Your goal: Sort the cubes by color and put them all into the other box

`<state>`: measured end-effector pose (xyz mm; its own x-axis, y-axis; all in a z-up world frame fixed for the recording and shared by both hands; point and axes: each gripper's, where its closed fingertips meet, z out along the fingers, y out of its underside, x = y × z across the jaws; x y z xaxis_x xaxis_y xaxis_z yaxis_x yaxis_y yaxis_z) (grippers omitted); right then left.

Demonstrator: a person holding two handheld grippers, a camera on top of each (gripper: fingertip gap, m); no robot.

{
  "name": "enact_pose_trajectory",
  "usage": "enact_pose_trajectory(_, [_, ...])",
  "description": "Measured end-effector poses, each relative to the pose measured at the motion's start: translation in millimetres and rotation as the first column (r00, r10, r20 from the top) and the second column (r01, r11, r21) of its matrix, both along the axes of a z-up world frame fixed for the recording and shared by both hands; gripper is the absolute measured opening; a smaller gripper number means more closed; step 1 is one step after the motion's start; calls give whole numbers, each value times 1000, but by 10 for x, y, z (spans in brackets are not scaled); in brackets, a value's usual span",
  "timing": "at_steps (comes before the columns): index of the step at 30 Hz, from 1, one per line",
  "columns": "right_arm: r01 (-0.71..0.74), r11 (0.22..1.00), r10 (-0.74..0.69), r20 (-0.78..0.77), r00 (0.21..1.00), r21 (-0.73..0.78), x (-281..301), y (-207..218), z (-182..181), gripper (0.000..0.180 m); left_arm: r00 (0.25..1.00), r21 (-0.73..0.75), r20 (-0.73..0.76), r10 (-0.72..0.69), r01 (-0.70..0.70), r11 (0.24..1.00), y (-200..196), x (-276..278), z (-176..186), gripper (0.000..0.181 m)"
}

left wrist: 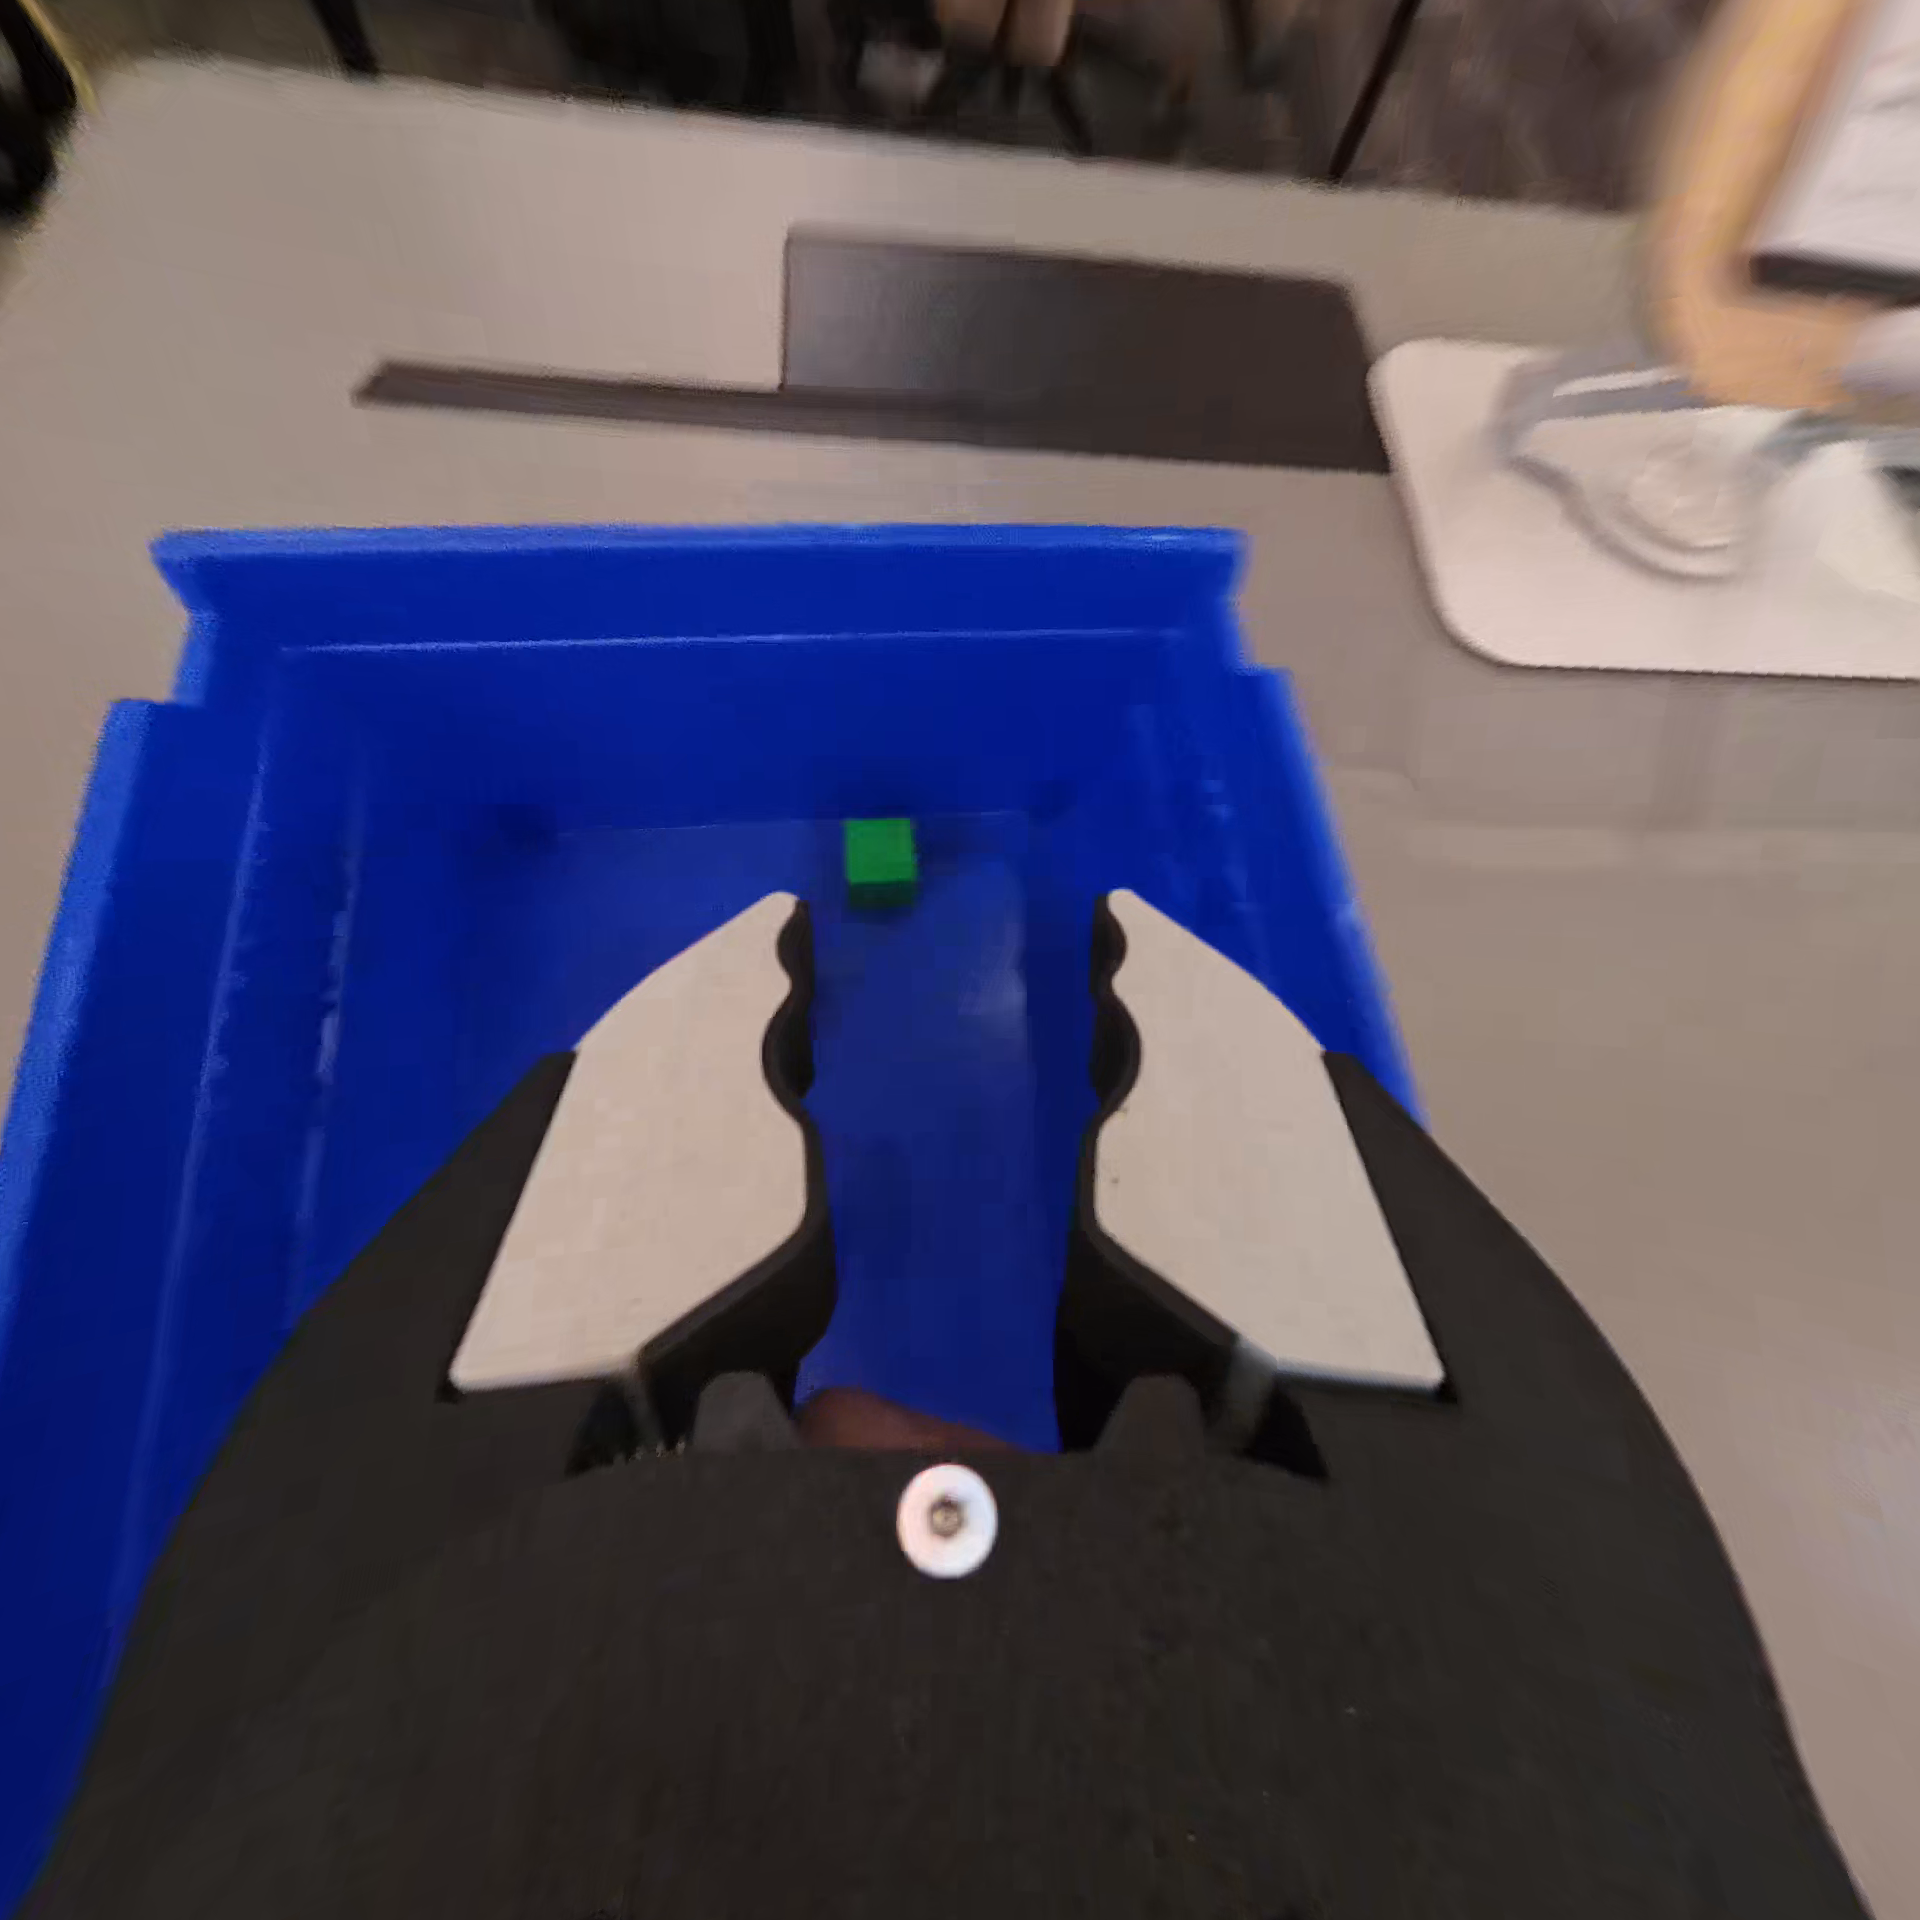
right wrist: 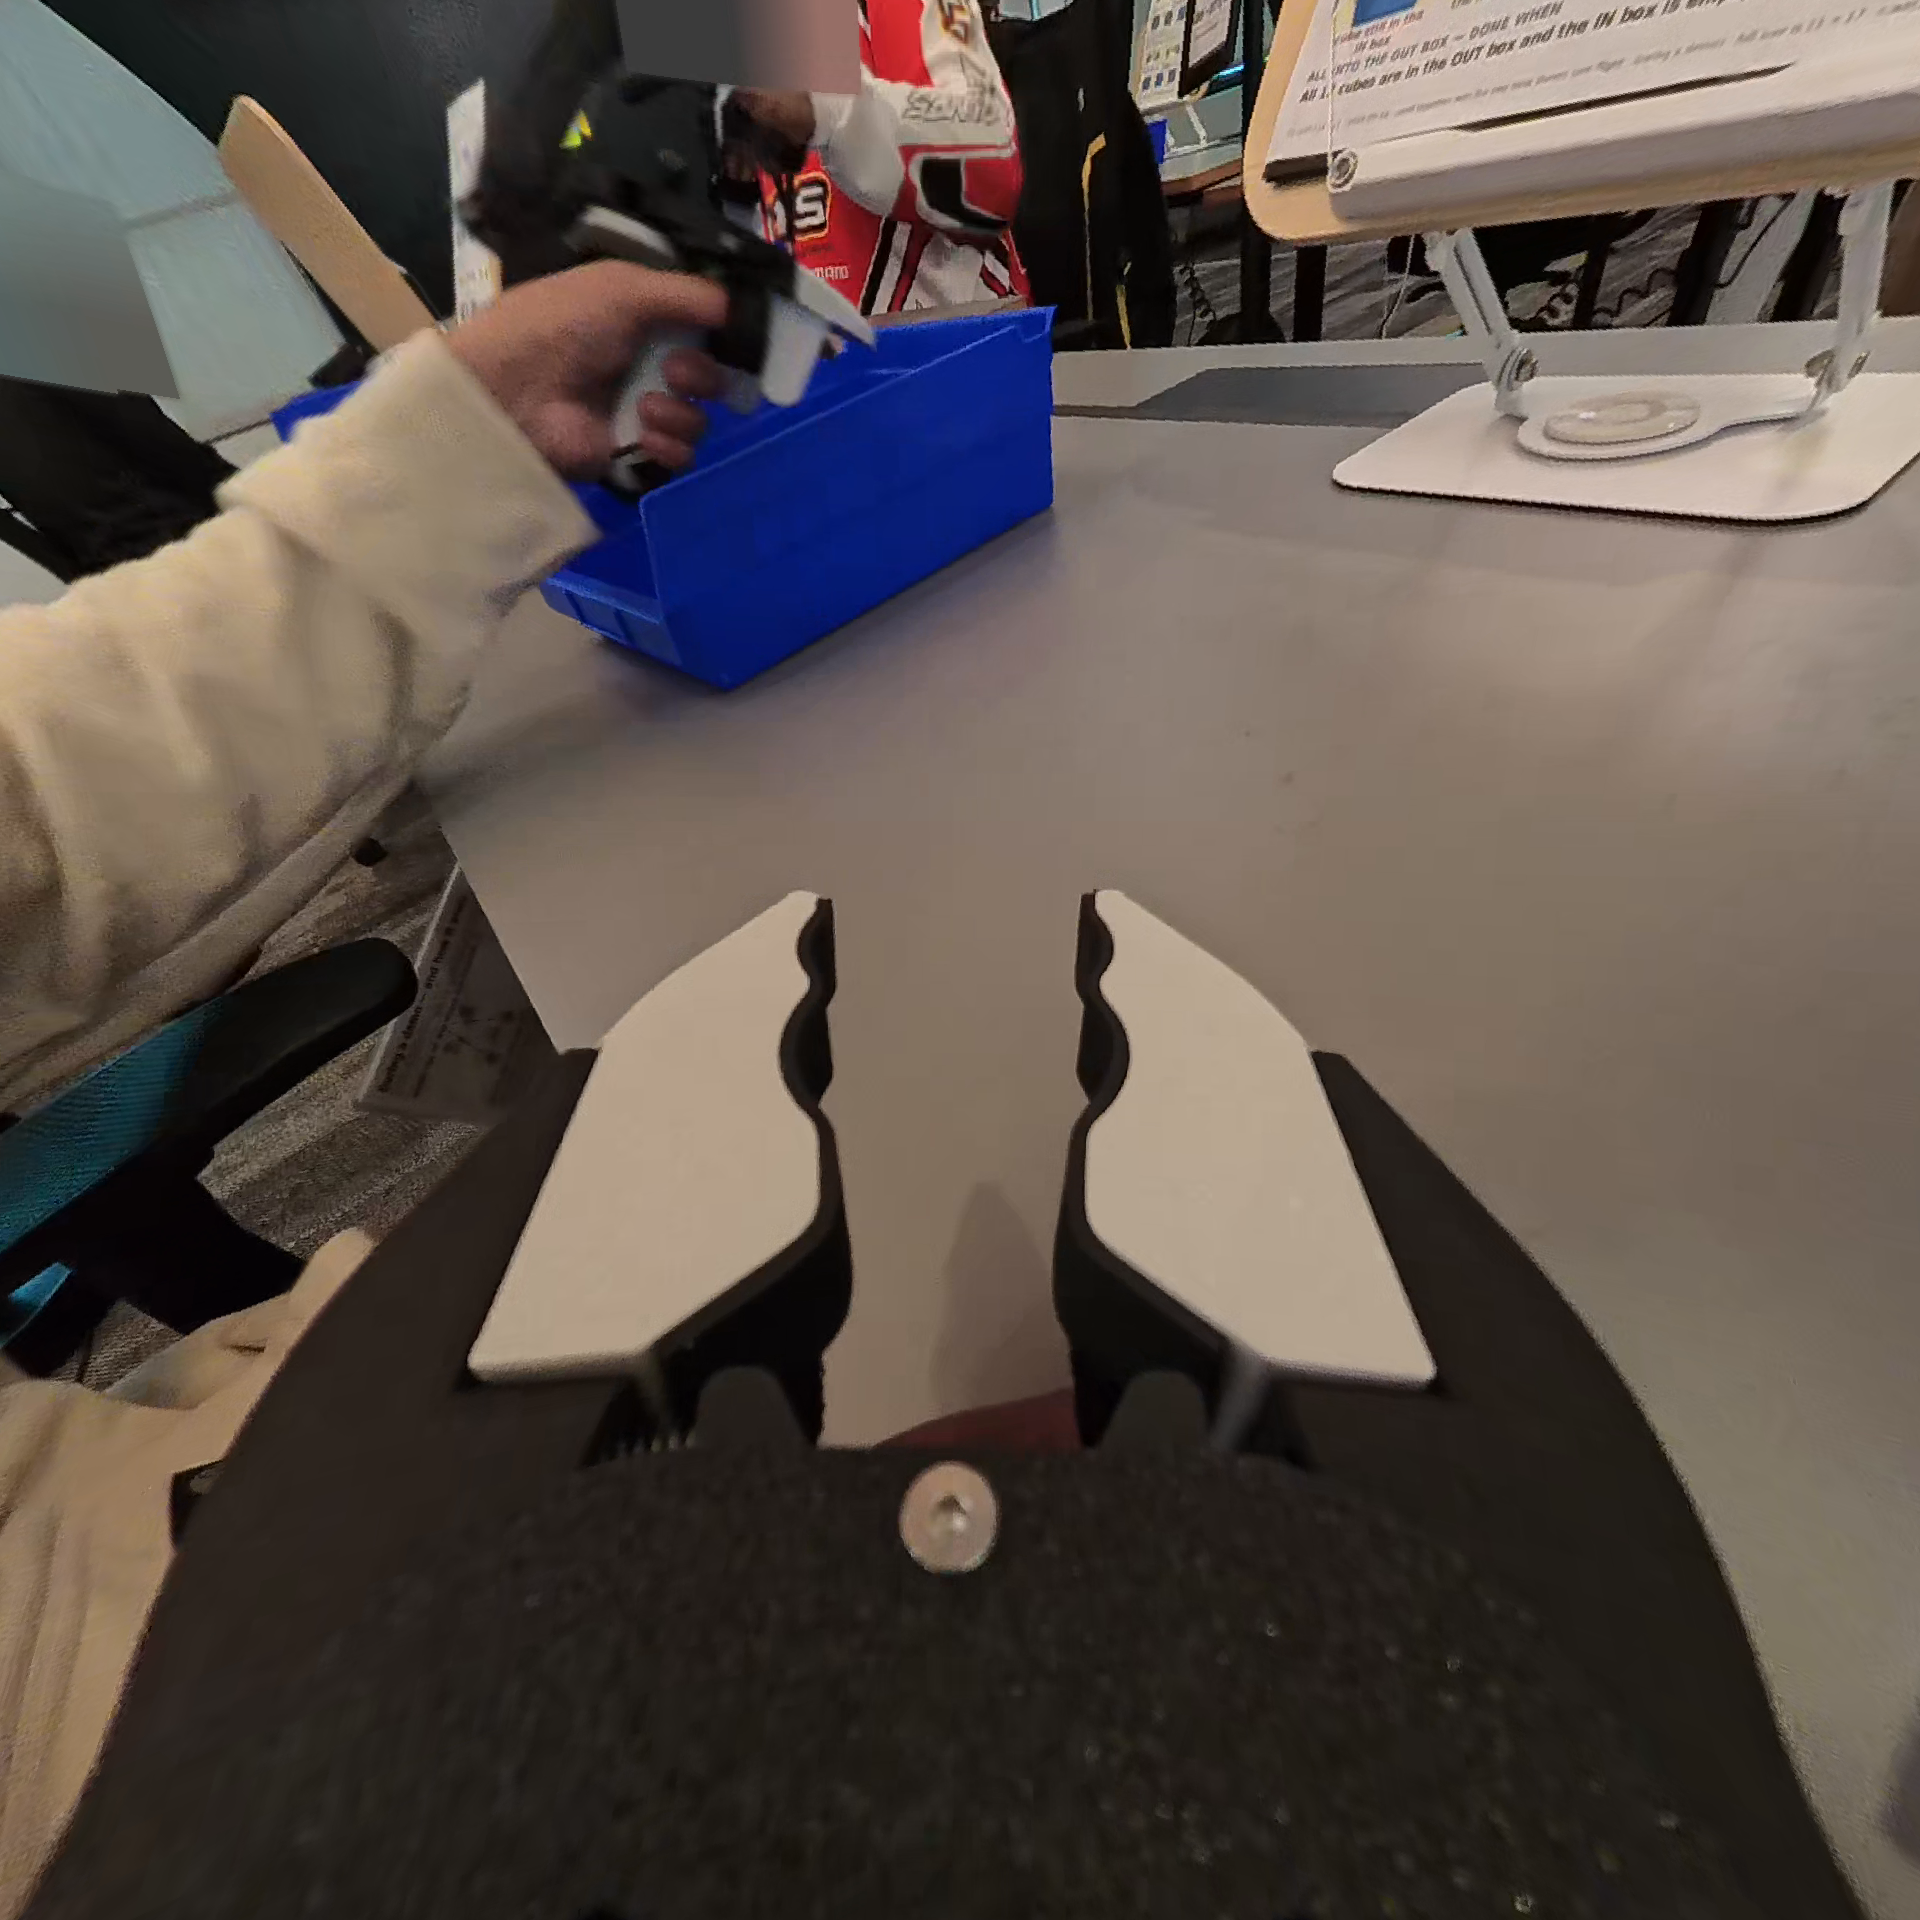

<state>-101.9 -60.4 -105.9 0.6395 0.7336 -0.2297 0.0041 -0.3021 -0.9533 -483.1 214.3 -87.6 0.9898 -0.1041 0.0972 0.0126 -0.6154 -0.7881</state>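
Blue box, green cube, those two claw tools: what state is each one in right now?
Blue box: upright on the grey table, holding one cube in view.
Green cube: lying on the box floor, untouched.
Left gripper: open, empty, over the box, near the cube.
Right gripper: open, empty, over bare table.

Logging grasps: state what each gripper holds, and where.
Nothing held. Left gripper open above the small green cube in the blue plastic bin; right gripper open, empty.
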Motion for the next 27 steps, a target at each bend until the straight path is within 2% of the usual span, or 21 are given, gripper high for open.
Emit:
enact_pose_trajectory(4, [18, 1000, -18, 9, 1000, 8, 85, -11, 4, 44, 998, -204, -24, 52, -55, 977, 492, -169, -517, 52])
enact_pose_trajectory(9, [21, 1000, -21, -9, 1000, 1, 160, -15, 22, 43, 995, -338, -92, 32, -61, 939, 587, -197, -909, 53])
enact_pose_trajectory(10, [19, 1000, -19, -10, 1000, -1, 162, -14, 21, 43, 991, -340, -126, 37, -78, 937, 600, -233, -939, 50])
enact_pose_trajectory(11, [15, 1000, -15, -7, 1000, -4, 161, -10, 14, 42, 987, -337, -159, 30, -83, 938, 608, -257, -947, 24])
enact_pose_trajectory(15, [-4, 1000, 4, -3, 1000, -16, 123, -7, -11, 42, 989, -370, -142, -33, -22, 929, 516, -181, -938, 22])
enact_pose_trajectory(17, [-9, 1000, 9, 3, 1000, -9, 112, -16, 1, 41, 991, -330, -125, -51, 7, 944, 443, -151, -813, 22])
enact_pose_trajectory(22, [17, 1000, -17, 2, 1000, 17, 183, 5, 45, 39, 987, -89, -86, -134, 126, 988, 17, 6, -197, 22])
enact_pose_trajectory(27, [32, 999, -33, -34, 999, -6, 247, 36, 81, 39, 967, 162, -47, -249, 253, 954, -670, 222, 253, 21])
